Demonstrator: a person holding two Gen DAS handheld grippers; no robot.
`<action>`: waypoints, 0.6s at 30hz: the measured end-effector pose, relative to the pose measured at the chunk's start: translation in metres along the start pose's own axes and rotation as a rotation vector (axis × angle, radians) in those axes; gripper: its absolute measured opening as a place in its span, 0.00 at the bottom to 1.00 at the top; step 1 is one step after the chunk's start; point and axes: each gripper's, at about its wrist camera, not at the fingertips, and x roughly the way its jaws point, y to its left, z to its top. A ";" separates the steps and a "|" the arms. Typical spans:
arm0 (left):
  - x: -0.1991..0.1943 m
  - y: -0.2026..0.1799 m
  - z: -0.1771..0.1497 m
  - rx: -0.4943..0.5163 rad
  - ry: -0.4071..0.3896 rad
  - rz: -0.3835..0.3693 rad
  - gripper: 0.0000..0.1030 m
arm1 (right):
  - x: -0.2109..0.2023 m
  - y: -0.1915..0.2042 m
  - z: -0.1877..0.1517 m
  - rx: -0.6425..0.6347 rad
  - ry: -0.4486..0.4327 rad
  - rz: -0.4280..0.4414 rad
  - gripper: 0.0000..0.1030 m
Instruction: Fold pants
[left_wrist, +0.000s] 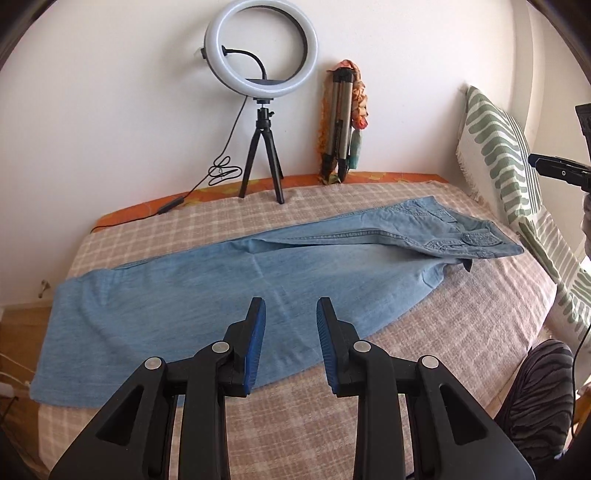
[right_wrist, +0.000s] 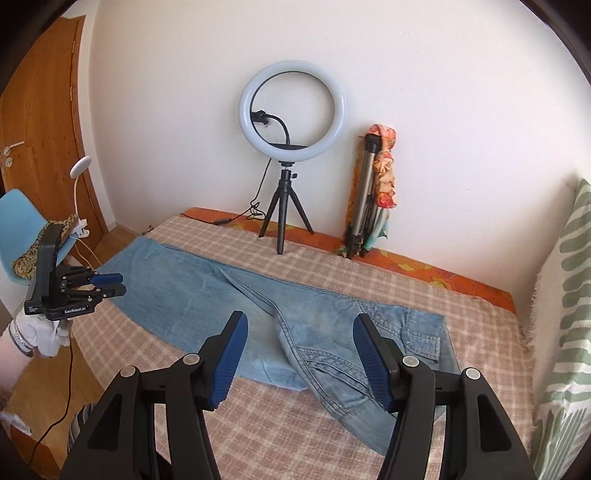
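Light blue denim pants (left_wrist: 229, 291) lie flat across the bed, folded lengthwise with one leg on the other, waistband (left_wrist: 476, 240) to the right and hems to the left. My left gripper (left_wrist: 291, 314) is open and empty, above the pants' near edge at mid-leg. In the right wrist view the pants (right_wrist: 314, 321) lie with the waist end nearest. My right gripper (right_wrist: 300, 332) is open and empty, above the crotch and waist area. The left gripper also shows in the right wrist view (right_wrist: 110, 284), off the bed's left side.
A ring light on a small tripod (left_wrist: 261, 74) stands at the back of the bed (left_wrist: 461, 332), with a folded tripod (left_wrist: 341, 122) against the wall. A green-patterned pillow (left_wrist: 498, 147) leans at the right. A blue chair (right_wrist: 22, 236) and a door (right_wrist: 44, 129) are to the left.
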 end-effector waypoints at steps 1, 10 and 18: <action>0.006 -0.008 0.000 0.007 0.008 -0.004 0.29 | -0.007 -0.011 -0.008 0.007 0.005 -0.011 0.60; 0.071 -0.060 -0.003 0.047 0.117 -0.041 0.33 | -0.028 -0.083 -0.082 -0.007 0.083 -0.075 0.60; 0.116 -0.082 -0.001 0.049 0.186 -0.077 0.33 | 0.001 -0.099 -0.136 -0.174 0.145 -0.033 0.60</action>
